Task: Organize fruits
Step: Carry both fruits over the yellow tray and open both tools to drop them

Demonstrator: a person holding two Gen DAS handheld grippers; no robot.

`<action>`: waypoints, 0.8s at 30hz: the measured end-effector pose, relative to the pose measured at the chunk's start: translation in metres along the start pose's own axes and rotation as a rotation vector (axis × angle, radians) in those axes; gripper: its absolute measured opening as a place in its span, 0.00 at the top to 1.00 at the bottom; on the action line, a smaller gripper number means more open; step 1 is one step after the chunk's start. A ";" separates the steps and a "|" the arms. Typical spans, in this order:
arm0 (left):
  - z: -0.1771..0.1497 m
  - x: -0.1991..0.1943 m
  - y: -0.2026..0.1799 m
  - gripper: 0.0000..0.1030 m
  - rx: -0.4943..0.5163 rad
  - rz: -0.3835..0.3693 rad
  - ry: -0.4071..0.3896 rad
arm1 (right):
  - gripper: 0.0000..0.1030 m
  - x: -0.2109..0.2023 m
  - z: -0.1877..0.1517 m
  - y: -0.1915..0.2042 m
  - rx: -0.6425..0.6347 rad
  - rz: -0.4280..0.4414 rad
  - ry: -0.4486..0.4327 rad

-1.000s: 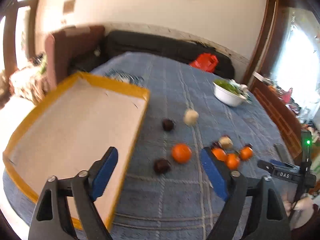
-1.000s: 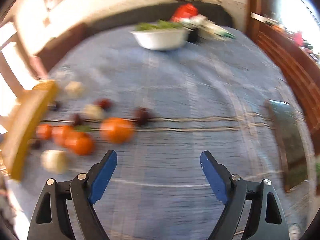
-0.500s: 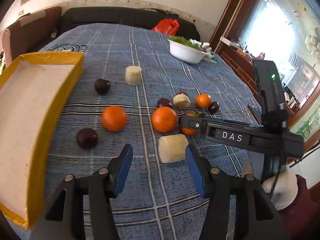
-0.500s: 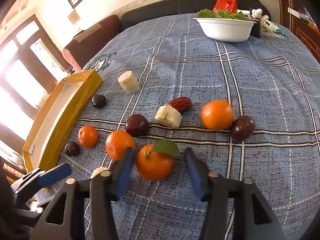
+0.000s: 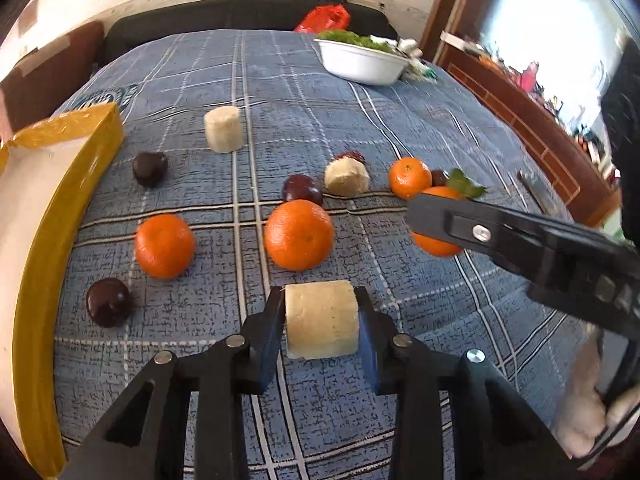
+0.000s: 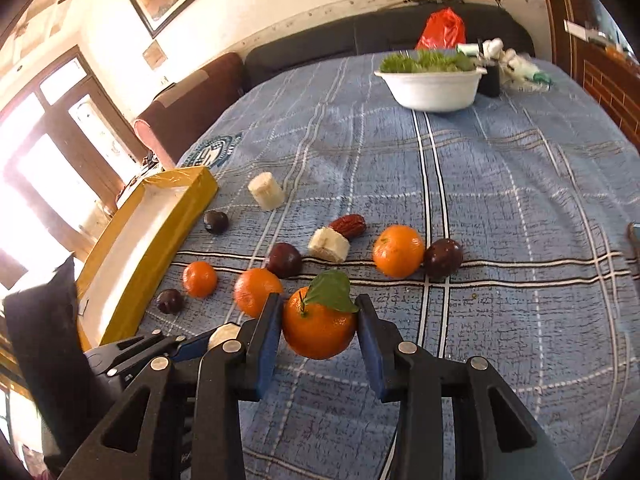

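Left hand-held gripper (image 5: 322,322): we found it clamped on a banana piece (image 5: 321,324), pads on its flat ends for a square grip.
Right hand-held gripper (image 6: 318,330): clamped on the leafy orange (image 6: 318,330).
Tray (image 5: 60,200): raised rim at left; we judged both loads needed lifting over it.
Loose fruit: scattered on the worktop (image 5: 420,120) between.

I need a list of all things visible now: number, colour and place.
oranges: four, orange, on cloth; one leafed orange gripped.
plums: four, dark, among the oranges.
banana pieces: three, cream, two on cloth, one gripped.
date: one, red-brown, beside the middle banana piece.
tray: one, yellow rim, left edge.
bowl: one, white, with greens, far end.
bag: one, red, behind bowl.
cloth: one, blue checked, underneath.
left gripper: shut on banana piece.
right gripper: shut on leafed orange.
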State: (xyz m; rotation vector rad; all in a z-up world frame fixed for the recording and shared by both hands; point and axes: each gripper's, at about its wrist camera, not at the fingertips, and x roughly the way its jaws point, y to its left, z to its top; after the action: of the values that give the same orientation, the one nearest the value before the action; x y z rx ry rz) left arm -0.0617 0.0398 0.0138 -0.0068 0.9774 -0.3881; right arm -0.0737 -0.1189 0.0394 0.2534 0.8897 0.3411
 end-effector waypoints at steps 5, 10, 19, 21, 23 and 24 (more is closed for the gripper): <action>-0.007 -0.041 0.034 0.69 -0.115 -0.015 -0.081 | 0.61 -0.007 0.002 0.037 -0.073 0.012 -0.012; -0.021 -0.114 0.097 0.68 -0.228 0.113 -0.216 | 0.60 -0.004 0.009 0.099 -0.172 0.084 -0.011; -0.059 -0.159 0.204 0.68 -0.409 0.498 -0.270 | 0.60 0.063 -0.008 0.234 -0.370 0.239 0.108; -0.064 -0.158 0.218 0.68 -0.431 0.526 -0.261 | 0.60 0.078 -0.016 0.251 -0.403 0.237 0.128; -0.071 -0.156 0.231 0.68 -0.455 0.525 -0.251 | 0.60 0.094 -0.022 0.264 -0.435 0.221 0.147; -0.075 -0.157 0.232 0.68 -0.463 0.526 -0.248 | 0.60 0.101 -0.024 0.268 -0.443 0.218 0.156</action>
State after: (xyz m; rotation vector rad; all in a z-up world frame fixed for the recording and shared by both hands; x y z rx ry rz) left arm -0.1265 0.3188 0.0566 -0.2086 0.7681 0.3204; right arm -0.0838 0.1677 0.0479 -0.0890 0.9173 0.7559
